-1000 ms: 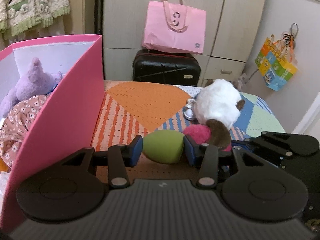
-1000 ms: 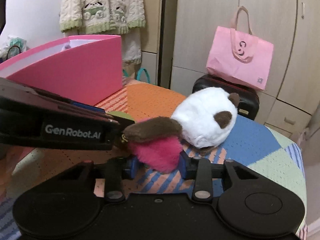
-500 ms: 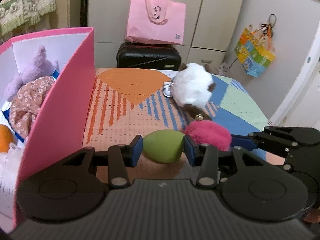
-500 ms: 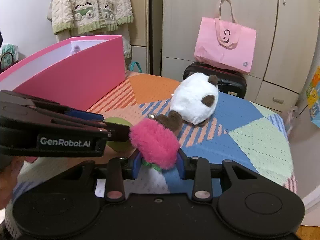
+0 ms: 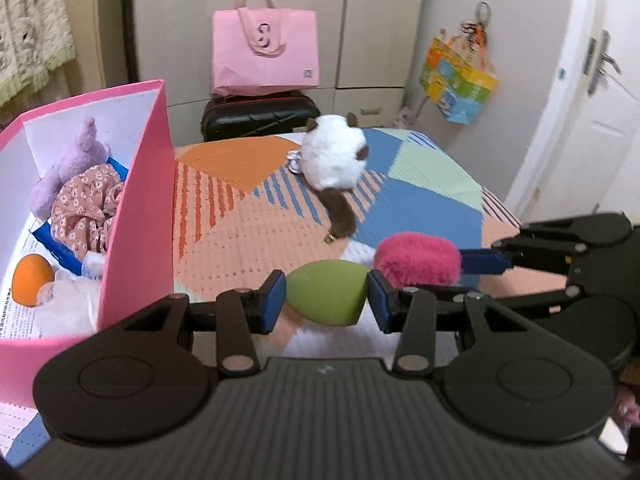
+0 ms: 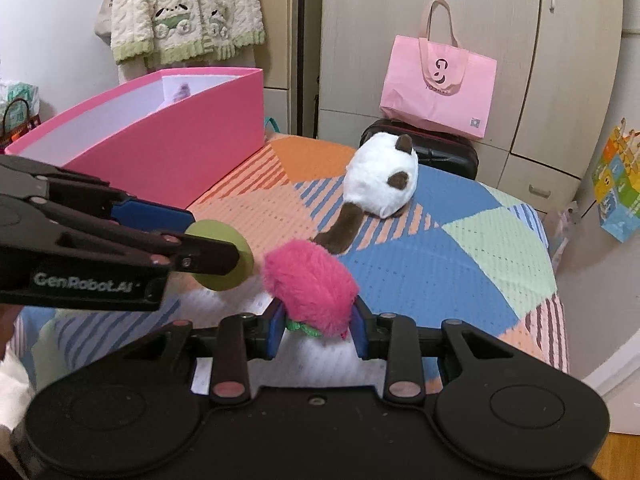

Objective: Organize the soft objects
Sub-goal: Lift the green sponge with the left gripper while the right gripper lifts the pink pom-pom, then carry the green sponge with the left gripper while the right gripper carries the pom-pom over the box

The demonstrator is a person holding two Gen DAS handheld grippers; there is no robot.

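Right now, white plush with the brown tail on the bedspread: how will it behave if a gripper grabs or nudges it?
The white plush looks furry and rounded, so it probably squashes under the pads and is light for its bulk. Its dome shape may rock or roll when nudged. The brown tail lies limp on the bedspread, so it would likely dangle.

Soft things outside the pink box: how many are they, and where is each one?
3. The green sponge is held in the left gripper, the pink fluffy toy in the right gripper, and the white plush lies on the bedspread. Others may be hidden.
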